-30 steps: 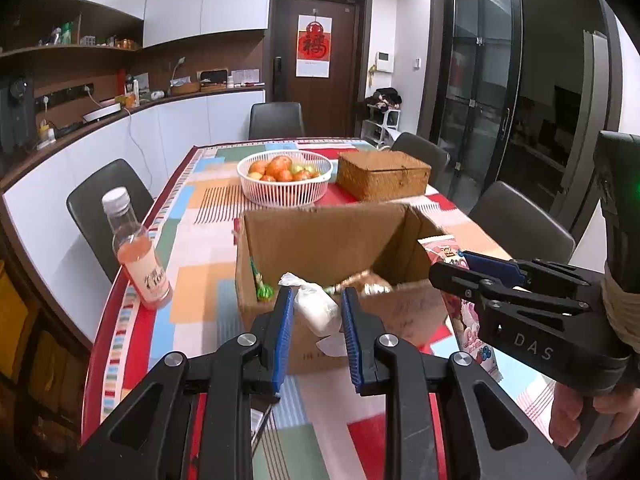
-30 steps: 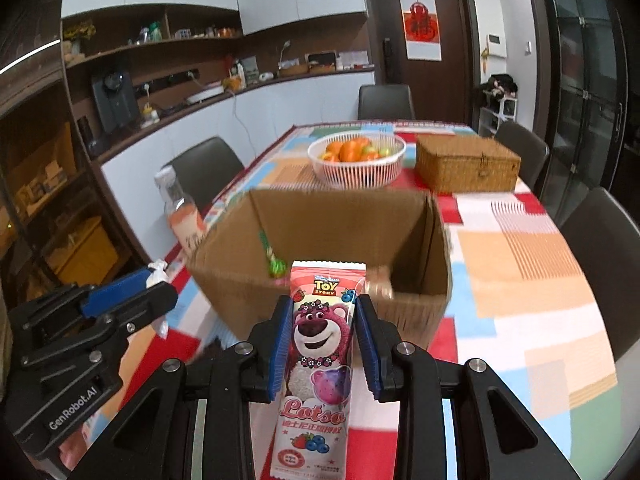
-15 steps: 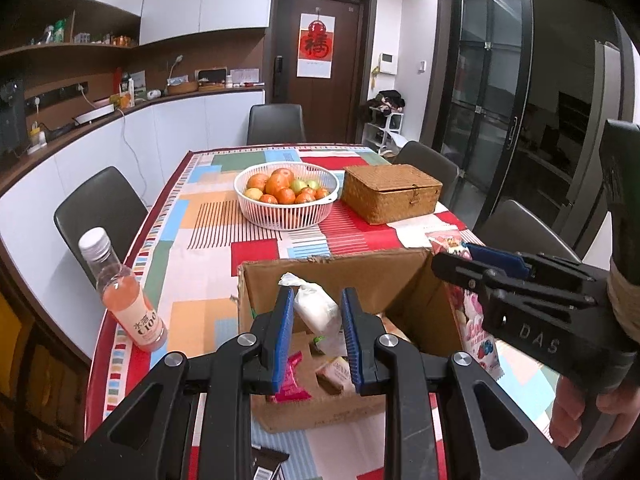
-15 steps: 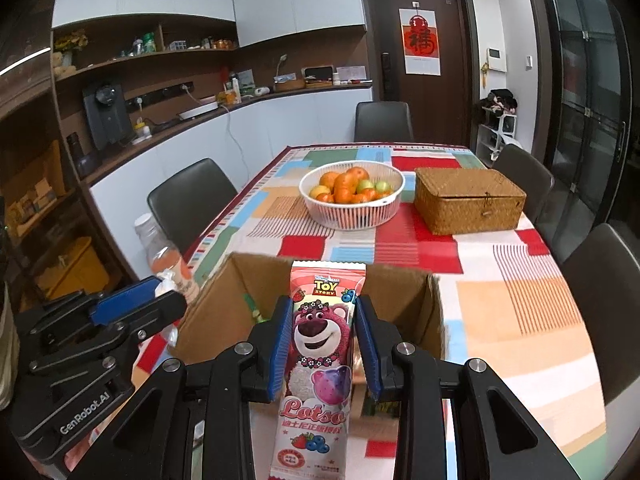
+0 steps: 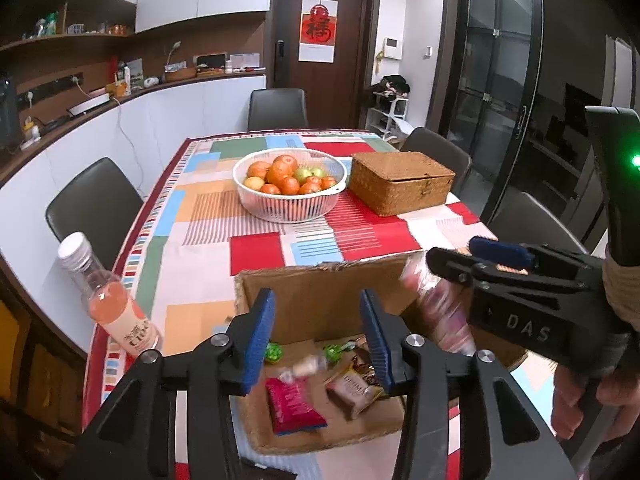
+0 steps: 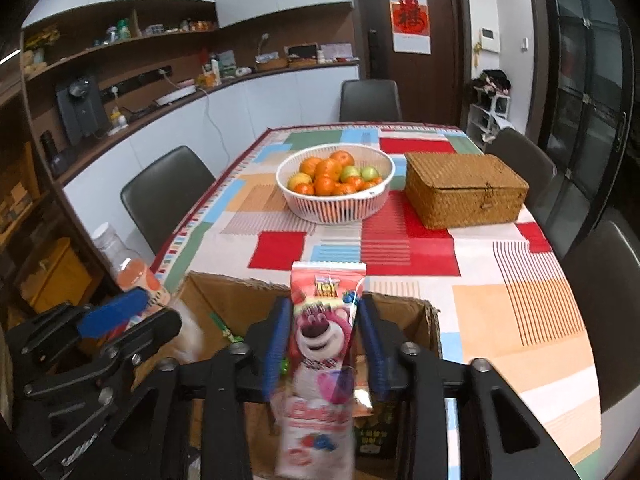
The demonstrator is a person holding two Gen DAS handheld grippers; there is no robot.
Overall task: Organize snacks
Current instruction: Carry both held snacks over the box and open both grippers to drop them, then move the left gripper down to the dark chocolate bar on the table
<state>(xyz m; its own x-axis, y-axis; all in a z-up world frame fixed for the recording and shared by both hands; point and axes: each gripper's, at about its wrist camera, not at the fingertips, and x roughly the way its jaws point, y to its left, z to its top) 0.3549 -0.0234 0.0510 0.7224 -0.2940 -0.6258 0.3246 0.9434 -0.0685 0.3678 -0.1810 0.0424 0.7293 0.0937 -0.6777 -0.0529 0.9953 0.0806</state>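
Dropping snacks into the cardboard box (image 5: 320,308) is, by my reading, the step in hand: the small white-wrapped candy (image 5: 306,366) is showing blurred low inside the box, beside a red packet (image 5: 294,404) and a brown-and-cream packet (image 5: 352,390) that are lying on the box floor, with green-wrapped sweets (image 5: 273,351) near the far wall. The Lotso strawberry-bear snack packet (image 6: 320,344) is standing upright between the blue pads of the right claw (image 6: 325,346), its lower part smeared, so it is probably slipping down toward the box; narrow gaps are showing on both sides of it, and the pads are not visibly pressing on it. That claw's jaws have just been opening with the packet between them. The left claw (image 5: 316,340) is standing spread over the box mouth with nothing between its pads, its jaws having just been opening too. The next move, I judge, is calling for both claws to clear the box and go for further snacks, though none are showing outside it. Around the box, the patchwork-clothed surface (image 5: 256,248) is carrying a pink drink bottle (image 5: 108,300) at the left edge, a white fruit basket (image 5: 290,186) and a woven lidded box (image 5: 402,182) further back.
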